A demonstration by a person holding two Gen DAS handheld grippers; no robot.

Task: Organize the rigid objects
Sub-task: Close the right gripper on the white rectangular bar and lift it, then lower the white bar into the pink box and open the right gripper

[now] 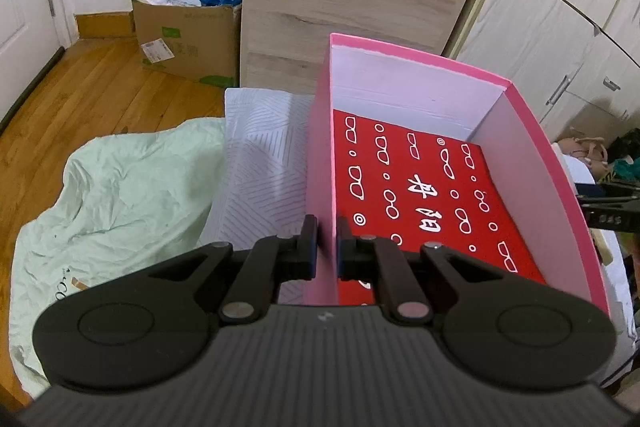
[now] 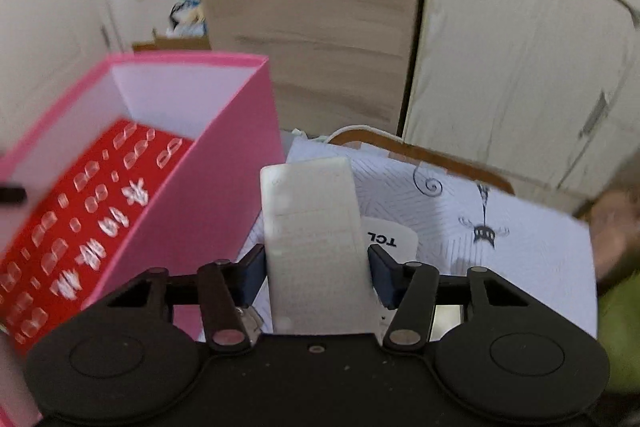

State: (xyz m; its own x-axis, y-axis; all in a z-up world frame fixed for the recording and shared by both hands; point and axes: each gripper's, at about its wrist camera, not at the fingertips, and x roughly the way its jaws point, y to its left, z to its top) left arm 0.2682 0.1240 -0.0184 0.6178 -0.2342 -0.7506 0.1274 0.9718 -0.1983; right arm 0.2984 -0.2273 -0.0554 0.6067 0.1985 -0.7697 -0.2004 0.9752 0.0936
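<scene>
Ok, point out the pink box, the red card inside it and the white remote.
pink box [image 1: 320,163]: left wrist view, outer side wall.
red card [image 1: 420,187]: left wrist view, printed middle.
white remote [image 2: 316,227]: right wrist view, middle of its face.

A: Left wrist view: even, soft indoor light, sharp throughout. Fisheye bows the wardrobe doors [image 1: 560,27] and floorboards [image 1: 80,99] near the edges; corners vignette dark.

B: Right wrist view: dimmer, warmer, motion-blurred. Print on the red box [image 2: 80,227] smears; the white remote [image 2: 316,247] reads soft. Faint shadow beside the pink box wall [image 2: 208,195].
</scene>
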